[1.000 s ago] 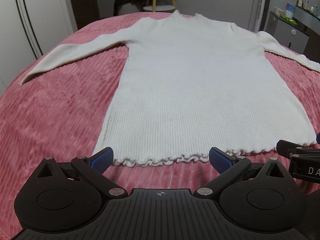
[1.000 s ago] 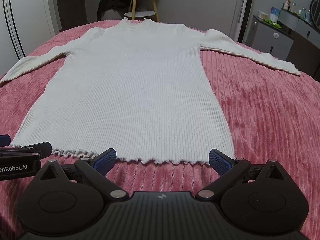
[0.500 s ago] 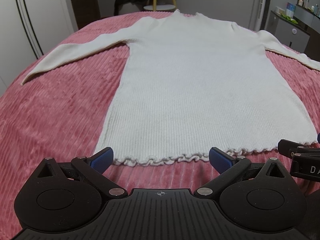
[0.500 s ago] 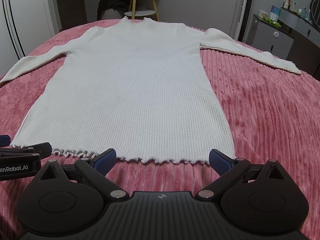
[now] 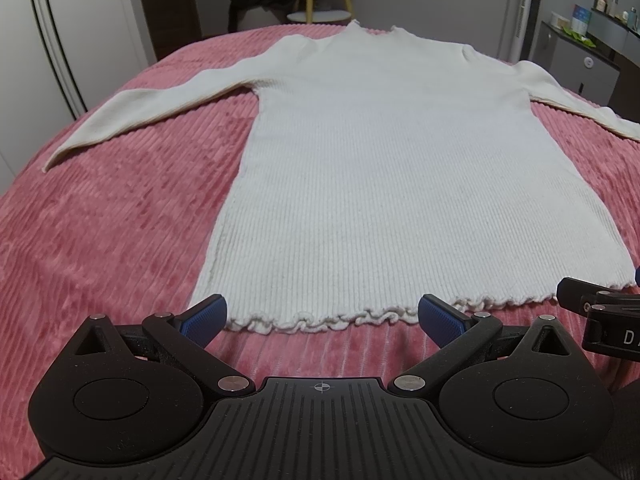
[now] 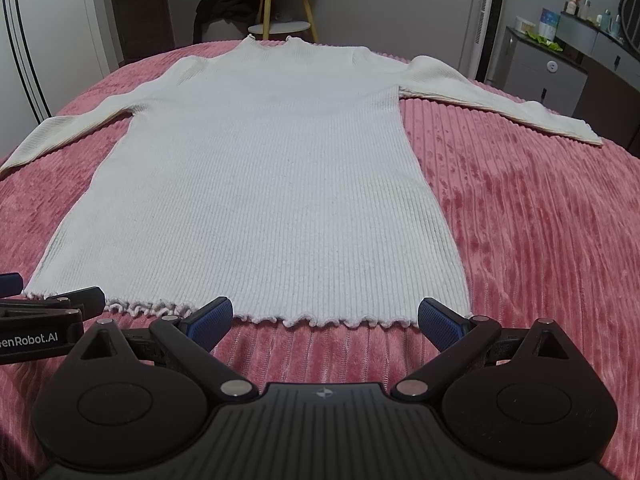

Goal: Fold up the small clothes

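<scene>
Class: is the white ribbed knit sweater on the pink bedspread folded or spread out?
Spread out. The white ribbed knit sweater lies flat, both sleeves extended sideways, ruffled hem uncreased.

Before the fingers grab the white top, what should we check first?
1. White top lies flat on the pink blanket: ok.
2. Both sleeves spread out to the sides: ok.
3. Left gripper open, at the frilly hem: ok.
4. Right gripper open, at the hem: ok.
5. Nothing lying on the top: ok.
6. Fingers touching the blanket: cannot tell.
</scene>
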`<control>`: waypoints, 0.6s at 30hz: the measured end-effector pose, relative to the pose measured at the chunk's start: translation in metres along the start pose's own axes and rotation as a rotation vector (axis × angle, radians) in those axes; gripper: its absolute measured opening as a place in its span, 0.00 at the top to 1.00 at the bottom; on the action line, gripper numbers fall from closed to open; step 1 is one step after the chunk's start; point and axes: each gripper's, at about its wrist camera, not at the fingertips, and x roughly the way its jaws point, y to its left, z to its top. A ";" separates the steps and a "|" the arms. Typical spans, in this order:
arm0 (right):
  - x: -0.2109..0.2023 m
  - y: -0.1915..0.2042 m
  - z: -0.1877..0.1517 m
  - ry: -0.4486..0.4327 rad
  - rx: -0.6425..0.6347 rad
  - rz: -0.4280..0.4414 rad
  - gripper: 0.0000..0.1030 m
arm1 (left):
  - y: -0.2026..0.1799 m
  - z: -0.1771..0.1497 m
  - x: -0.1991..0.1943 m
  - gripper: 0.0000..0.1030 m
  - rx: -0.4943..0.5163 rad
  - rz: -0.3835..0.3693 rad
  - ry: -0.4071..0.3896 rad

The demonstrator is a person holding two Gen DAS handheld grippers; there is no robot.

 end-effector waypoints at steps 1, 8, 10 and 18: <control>0.000 0.000 0.000 0.000 0.000 0.000 0.04 | 0.000 0.000 0.000 0.00 0.000 0.000 0.000; 0.000 0.000 0.000 -0.002 0.000 0.001 0.04 | 0.000 0.000 0.000 0.00 0.001 0.001 0.000; -0.001 0.000 0.000 -0.003 0.002 0.002 0.04 | -0.001 0.001 -0.001 0.00 0.002 0.002 -0.001; -0.003 0.000 0.000 -0.006 0.008 0.005 0.04 | -0.002 0.002 -0.001 0.00 -0.001 0.002 0.001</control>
